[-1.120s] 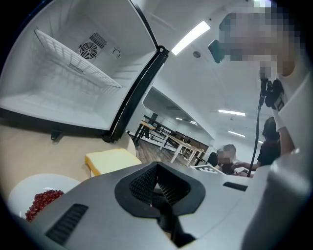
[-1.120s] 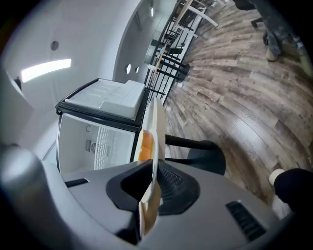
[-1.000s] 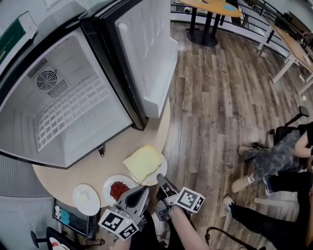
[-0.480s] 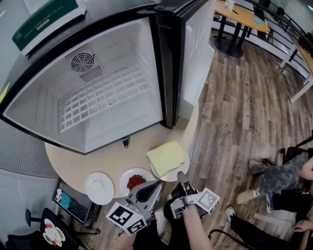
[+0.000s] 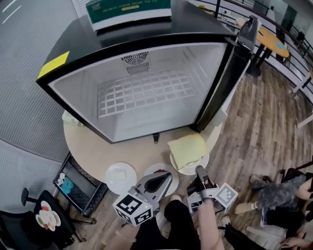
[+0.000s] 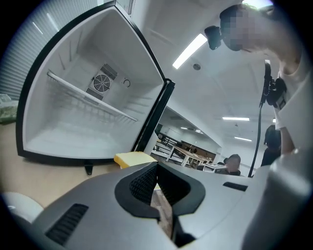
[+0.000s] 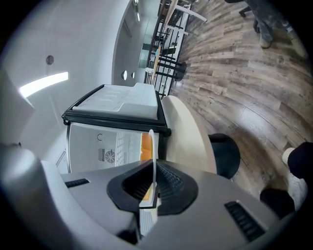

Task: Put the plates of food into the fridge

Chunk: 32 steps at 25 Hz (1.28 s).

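The open fridge (image 5: 146, 93) stands on the round beige table (image 5: 93, 146), its wire shelf (image 5: 142, 90) bare. In front of it sits a white plate (image 5: 201, 163) carrying a yellow slab of food (image 5: 187, 149). My right gripper (image 5: 198, 170) is shut on this plate's near rim, which shows edge-on between the jaws of the right gripper (image 7: 153, 168). The left gripper (image 5: 167, 175) hovers shut and empty over a plate of red food (image 5: 152, 168), mostly hiding it. A third white plate (image 5: 121, 177) with a pale piece lies further left. The left gripper view shows the fridge (image 6: 88, 97) and the yellow food (image 6: 134, 158).
The fridge door (image 5: 234, 63) stands open at the right, edge-on. A green and white box (image 5: 128, 9) lies on the fridge top. A black rack (image 5: 80, 188) stands under the table's left side. People sit at the lower right (image 5: 274, 195) on the wooden floor.
The head view has swung so the fridge now sits in the centre. Both grippers stay at the table's front edge, the right one still on the plate rim.
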{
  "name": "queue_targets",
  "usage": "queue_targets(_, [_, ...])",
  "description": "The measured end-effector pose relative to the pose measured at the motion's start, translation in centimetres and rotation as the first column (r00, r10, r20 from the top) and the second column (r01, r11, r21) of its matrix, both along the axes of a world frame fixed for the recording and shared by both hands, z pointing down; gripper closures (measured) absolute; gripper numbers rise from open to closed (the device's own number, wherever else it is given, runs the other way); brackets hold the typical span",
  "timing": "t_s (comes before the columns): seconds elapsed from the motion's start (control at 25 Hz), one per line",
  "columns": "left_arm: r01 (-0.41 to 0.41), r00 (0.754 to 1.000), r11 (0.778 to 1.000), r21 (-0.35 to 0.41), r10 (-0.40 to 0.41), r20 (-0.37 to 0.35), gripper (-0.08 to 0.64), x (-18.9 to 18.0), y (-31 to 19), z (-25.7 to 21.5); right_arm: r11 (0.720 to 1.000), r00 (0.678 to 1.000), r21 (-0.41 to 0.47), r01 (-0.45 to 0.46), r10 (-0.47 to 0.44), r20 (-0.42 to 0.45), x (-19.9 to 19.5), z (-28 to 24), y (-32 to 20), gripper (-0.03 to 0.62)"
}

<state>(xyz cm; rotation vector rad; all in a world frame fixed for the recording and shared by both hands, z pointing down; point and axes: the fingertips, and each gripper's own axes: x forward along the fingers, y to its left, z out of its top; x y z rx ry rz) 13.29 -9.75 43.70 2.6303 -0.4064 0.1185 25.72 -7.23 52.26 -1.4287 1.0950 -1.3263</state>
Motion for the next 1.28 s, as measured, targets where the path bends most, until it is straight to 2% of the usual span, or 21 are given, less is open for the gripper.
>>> queue_targets(0.12, [0.013,1.0,1.0,0.005,-0.012,-0.008,0.555,-1.6,-1.2,-1.4,0.999,0.999,0.01,0.032,-0.032,0.004,-1.2,-2.0,-0.9,0.574])
queue_targets(0.32, [0.012,0.999,0.999,0.046,-0.01,-0.031,0.555,-4.4,-2.5,-4.1,0.998,0.997,0.054,0.04,-0.043,0.063,-2.6,-5.9,-2.7,0.575])
queue_targets(0.52, [0.059,0.996,0.996,0.067,-0.055,-0.067,0.555,-7.8,-4.7,-6.1,0.991,0.995,0.092,0.096,-0.098,0.018,-5.0,-10.0,-6.7,0.574])
queue_targets(0.68, [0.016,0.998,0.994,0.11,-0.01,-0.06,0.555,-9.9,-5.5,-6.9,0.982,0.99,0.121,0.142,-0.143,-0.004,-7.8,-12.4,-9.9,0.574])
queue_targets(0.84, [-0.027,0.998,0.988,0.152,0.036,-0.058,0.555,-11.5,-6.6,-7.6,0.979,0.986,0.122,0.167,-0.169,0.01,-10.3,-13.5,-12.9,0.574])
queue_targets(1.28, [0.013,0.994,0.99,0.14,0.002,-0.108,0.555,-16.0,-10.2,-8.1,0.981,0.984,0.075,0.179,-0.178,-0.024,-14.6,-14.3,-20.7,0.574])
